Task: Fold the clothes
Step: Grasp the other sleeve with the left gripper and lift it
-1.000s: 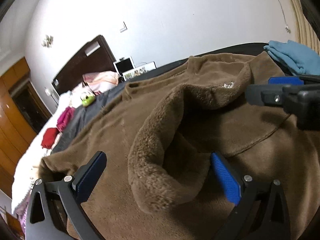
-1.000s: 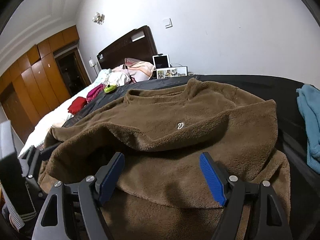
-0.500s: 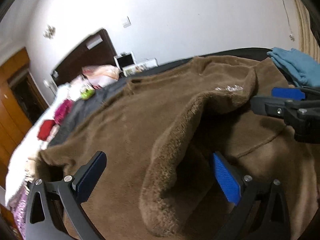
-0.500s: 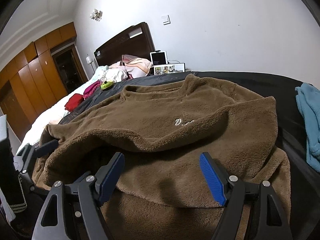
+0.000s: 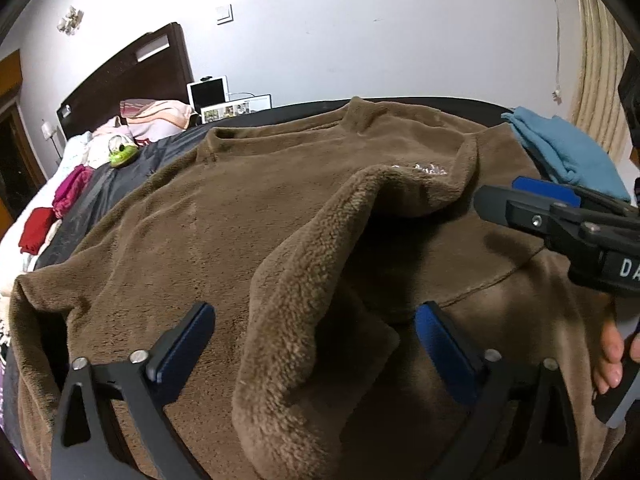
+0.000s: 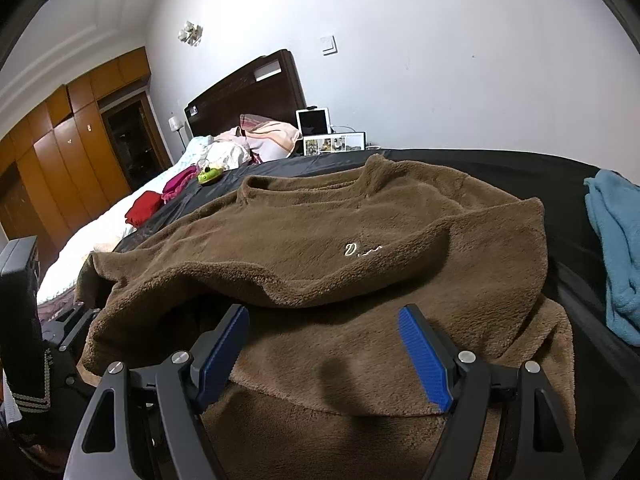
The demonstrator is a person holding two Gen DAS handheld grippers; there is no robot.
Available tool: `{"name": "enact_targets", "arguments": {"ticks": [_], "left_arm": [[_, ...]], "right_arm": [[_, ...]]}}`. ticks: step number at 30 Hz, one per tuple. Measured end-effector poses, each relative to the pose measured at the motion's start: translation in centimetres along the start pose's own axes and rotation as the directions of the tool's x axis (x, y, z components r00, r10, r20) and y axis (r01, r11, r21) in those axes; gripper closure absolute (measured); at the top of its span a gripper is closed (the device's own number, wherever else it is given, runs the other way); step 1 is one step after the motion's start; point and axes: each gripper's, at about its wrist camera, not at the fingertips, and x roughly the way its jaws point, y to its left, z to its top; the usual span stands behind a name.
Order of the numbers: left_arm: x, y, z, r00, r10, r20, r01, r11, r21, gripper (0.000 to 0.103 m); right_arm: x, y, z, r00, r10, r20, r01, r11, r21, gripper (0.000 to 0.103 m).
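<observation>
Lying spread on a dark bedcover [image 6: 500,168], the brown fleece sweatshirt [image 6: 304,236] has a raised fold across its near half. Left gripper [image 5: 312,344] straddles that fold, jaws wide but just closing, pads clear. Right gripper [image 6: 324,344] hangs open, empty. Only the right view reads the embroidered script [image 6: 362,250]; its end is hidden.

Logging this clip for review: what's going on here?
A person with a gripper in each hand is folding a brown fleece sweater spread on a dark bed. The left gripper straddles a raised fold, its jaws just closing but not yet pinching. The right gripper is open over the hem, holding nothing.
</observation>
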Motion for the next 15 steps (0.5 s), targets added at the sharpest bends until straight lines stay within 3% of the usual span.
{"name": "enact_targets", "arguments": {"ticks": [1,3,11,15], "left_arm": [[0.05,0.06,0.03,1.0,-0.011,-0.004,0.011,1.0,-0.005,0.018],[0.28,0.15,0.07,1.0,-0.027,-0.014,0.027,1.0,-0.012,0.041],[-0.15,0.24,0.31,1.0,-0.021,0.009,0.021,1.0,-0.009,0.074],[-0.47,0.5,0.47,1.0,0.001,0.026,-0.001,1.0,-0.009,0.084]], "right_arm": [[0.01,0.0,0.0,1.0,-0.001,0.0,0.001,1.0,0.0,0.024],[-0.06,0.0,0.02,1.0,-0.005,0.003,0.005,1.0,-0.001,0.024],[-0.27,-0.14,0.05,1.0,-0.019,0.017,0.019,1.0,0.002,0.024],[-0.31,-0.24,0.05,1.0,-0.024,0.02,0.024,1.0,0.009,0.024]]}}
